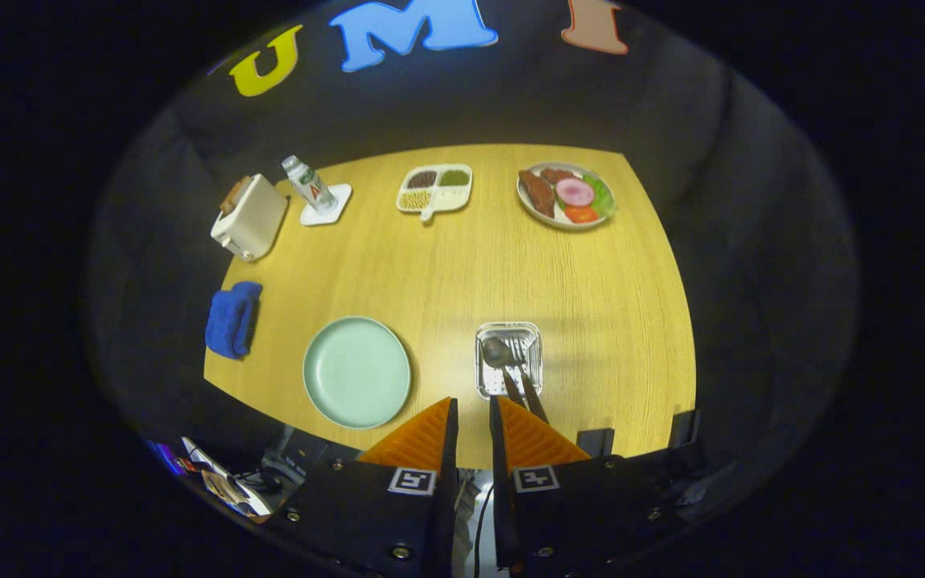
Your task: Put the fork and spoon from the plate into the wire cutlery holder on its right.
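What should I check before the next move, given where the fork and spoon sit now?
1. Spoon in the wire holder: ok, bowl end inside it.
2. Fork in the holder: ok, it lies beside the spoon, handle sticking out toward the gripper.
3. Green plate free of cutlery: ok, bare.
4. Gripper let go: ok, jaws stand nearly closed with a narrow gap and hold nothing.
5. Jaws off the handles: cannot tell; the handles end just by the right fingertip, contact unclear.
6. Holder steady on the table: ok, it sits flat, right of the plate.
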The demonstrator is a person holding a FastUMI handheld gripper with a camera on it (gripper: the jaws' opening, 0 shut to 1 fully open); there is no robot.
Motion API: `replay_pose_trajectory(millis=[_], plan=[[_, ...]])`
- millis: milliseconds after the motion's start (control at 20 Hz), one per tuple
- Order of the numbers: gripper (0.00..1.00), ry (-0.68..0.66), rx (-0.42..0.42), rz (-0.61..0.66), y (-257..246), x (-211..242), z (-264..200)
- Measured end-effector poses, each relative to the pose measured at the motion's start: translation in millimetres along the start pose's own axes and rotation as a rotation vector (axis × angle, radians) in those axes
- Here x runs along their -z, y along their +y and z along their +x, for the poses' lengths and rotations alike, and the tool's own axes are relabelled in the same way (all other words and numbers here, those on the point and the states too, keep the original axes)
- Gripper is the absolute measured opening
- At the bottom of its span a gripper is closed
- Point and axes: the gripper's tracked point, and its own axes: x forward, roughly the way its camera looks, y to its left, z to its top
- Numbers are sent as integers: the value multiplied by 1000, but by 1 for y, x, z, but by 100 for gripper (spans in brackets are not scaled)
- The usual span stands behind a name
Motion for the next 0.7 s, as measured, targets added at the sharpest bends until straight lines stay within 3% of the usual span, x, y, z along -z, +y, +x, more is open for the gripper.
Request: replay_pose_trajectory(millis=[150, 400, 700], plan=[[21, -303, -13, -56, 39, -26, -38], [21, -637, -41, -71, 96, -26, -93], [21, -904, 20, -90, 124, -19, -145]])
